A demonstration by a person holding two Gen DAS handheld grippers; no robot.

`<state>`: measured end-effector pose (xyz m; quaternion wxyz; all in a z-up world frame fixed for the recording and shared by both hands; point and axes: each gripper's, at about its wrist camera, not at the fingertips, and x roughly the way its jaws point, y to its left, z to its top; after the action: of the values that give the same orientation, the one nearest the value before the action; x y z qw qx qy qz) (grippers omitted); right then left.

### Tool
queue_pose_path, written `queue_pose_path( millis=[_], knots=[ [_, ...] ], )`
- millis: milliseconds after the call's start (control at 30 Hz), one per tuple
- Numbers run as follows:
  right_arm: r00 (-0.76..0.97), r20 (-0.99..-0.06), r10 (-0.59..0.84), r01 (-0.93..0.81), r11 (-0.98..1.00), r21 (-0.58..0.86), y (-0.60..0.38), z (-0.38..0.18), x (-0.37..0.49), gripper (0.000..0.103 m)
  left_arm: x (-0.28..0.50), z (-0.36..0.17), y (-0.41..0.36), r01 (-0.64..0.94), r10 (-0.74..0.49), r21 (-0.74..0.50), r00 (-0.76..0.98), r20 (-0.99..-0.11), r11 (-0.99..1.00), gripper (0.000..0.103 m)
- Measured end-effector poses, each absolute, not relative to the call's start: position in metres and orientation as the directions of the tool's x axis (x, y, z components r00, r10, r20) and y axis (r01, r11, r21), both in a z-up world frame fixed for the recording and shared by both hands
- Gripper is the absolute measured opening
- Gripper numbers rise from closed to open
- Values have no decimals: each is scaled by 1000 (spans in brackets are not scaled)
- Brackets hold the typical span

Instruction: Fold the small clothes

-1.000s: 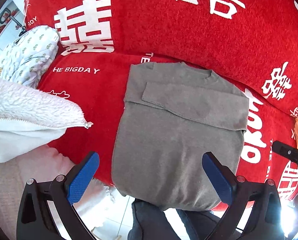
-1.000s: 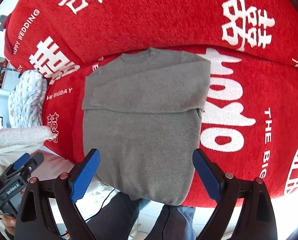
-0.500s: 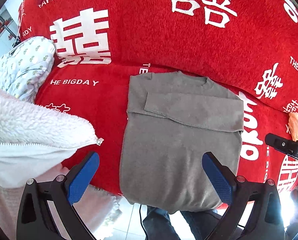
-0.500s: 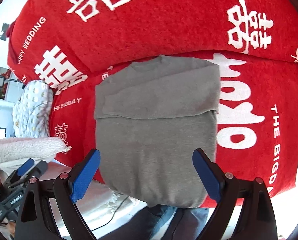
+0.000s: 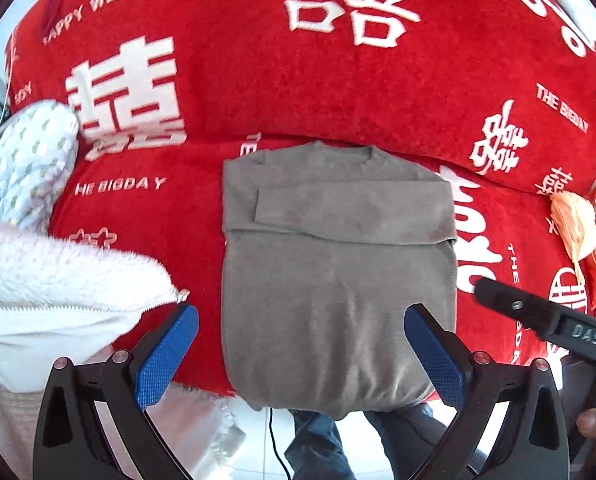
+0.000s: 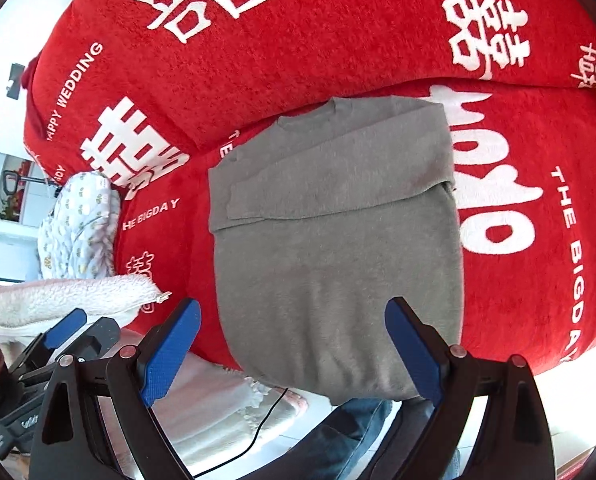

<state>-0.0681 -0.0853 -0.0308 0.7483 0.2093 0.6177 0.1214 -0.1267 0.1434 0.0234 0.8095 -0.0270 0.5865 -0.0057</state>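
Note:
A grey sweater (image 5: pixel 338 272) lies flat on the red sofa seat, both sleeves folded across its chest, its hem hanging over the front edge. It also shows in the right wrist view (image 6: pixel 338 248). My left gripper (image 5: pixel 302 352) is open and empty, held above the hem. My right gripper (image 6: pixel 293 348) is open and empty, also above the hem. The right gripper's black body (image 5: pixel 546 320) shows at the right of the left wrist view, and the left gripper (image 6: pixel 57 344) at the lower left of the right wrist view.
The sofa has a red cover with white lettering (image 5: pixel 338 80). A white fleece garment (image 5: pixel 49 296) and a patterned white garment (image 5: pixel 21 160) lie left of the sweater. An orange item (image 5: pixel 574 220) lies at the right. The person's jeans (image 6: pixel 338 440) show below.
Both grippers have drawn back from the sofa, so the sweater sits smaller and more centred in each view. The sweater has not moved. Both grippers stay open.

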Motion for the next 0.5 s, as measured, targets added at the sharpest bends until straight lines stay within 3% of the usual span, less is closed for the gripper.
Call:
queue_pose_path(
  millis=[200,500],
  knots=[
    [252,-860,444,61,879,472,-97,-18,-51,95,-125,36,135,-24,-21,-30,337,-941,999,103],
    [162,-870,465,19,880,474,-86,-41,-34,95,-129,44,152,-111,39,1,340,-940,994,103]
  ],
)
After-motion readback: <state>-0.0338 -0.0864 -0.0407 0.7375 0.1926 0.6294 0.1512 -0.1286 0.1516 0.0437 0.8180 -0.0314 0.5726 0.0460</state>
